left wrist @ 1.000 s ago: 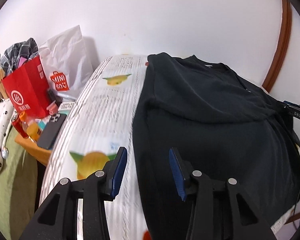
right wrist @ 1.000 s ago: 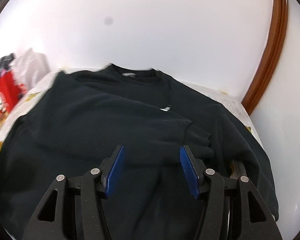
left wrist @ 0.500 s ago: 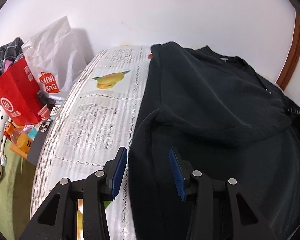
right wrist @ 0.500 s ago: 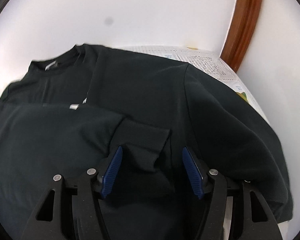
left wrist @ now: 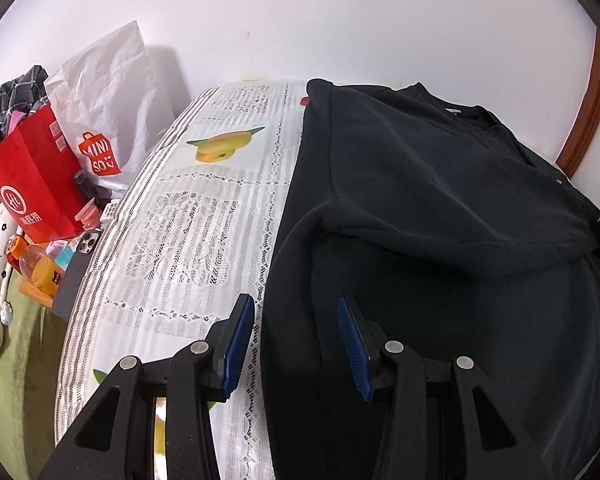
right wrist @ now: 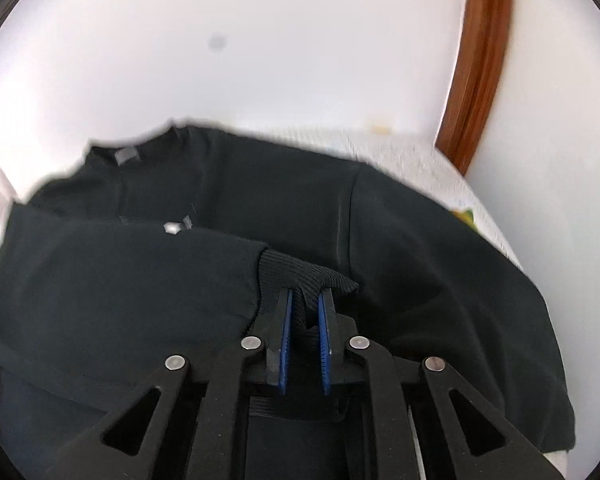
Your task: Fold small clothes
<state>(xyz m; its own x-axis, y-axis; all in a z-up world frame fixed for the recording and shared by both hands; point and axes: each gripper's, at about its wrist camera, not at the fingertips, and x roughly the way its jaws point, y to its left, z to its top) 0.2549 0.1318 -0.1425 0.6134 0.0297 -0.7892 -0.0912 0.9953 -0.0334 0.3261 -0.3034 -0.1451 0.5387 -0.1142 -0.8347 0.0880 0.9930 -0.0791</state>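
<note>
Nearest in the right wrist view, the right tool [right wrist: 305, 300] is pinching the ribbed cuff [right wrist: 300, 272] of the black sweatshirt [right wrist: 400, 240]; pads [right wrist: 285, 332] are standing almost together w/ knit bunching up between them. So the grab on that sleeve is looking done, and the sleeve [right wrist: 120, 280] is lying folded across the chest, running from the left side in to the cuff near the middle.

Nearest in the left wrist view, the left tool [left wrist: 296, 344] is hanging w/ jaws wide apart, gripping nothing. It's sitting over the sweatshirt's left edge [left wrist: 284, 280], one pad over the lace-pattern cloth on the counter [left wrist: 188, 248], the other over dark fabric. Whether it's touching the fabric, can't tell.

Further out, the body of the garment is lying flat & spread on the counter, neckline [right wrist: 140, 148] at the far end by the wall. The right-hand sleeve [right wrist: 460, 272] is draping toward the counter's right edge, not yet folded in.

Judging progress: early-to-mid. One sleeve is crossing the chest, cuff in hand, prob. being placed or adjusted. Remaining: settling that cuff, bringing the other sleeve in, then folding the body, hem toward collar. Left tool appears to be lining up for a side/hem grab.

Far left, beyond the counter: red shopping bag [left wrist: 36, 192], white Miniso bag [left wrist: 108, 112], orange bottle [left wrist: 40, 268], phone [left wrist: 76, 268].
</note>
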